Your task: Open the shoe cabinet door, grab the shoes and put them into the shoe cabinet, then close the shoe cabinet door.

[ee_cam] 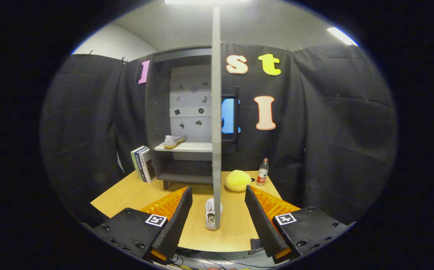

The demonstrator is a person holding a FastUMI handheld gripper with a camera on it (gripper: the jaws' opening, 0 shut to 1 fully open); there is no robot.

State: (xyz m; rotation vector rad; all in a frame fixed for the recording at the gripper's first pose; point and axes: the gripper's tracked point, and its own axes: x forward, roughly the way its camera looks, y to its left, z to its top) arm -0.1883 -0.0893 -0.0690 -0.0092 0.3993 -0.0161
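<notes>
One shoe (173, 141) already sits on the shoe cabinet (181, 120) shelf at the table's (134, 195) back edge; the second shoe (210, 214) lies near the front edge. It sits straight ahead, between the spread, empty fingers of the gripper (219, 213), its long axis pointing away. The open door (216, 112), seen edge-on, partly covers it.

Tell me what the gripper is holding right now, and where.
Nothing. The gripper is open, with the door edge and a shoe between its fingers, untouched.
</notes>
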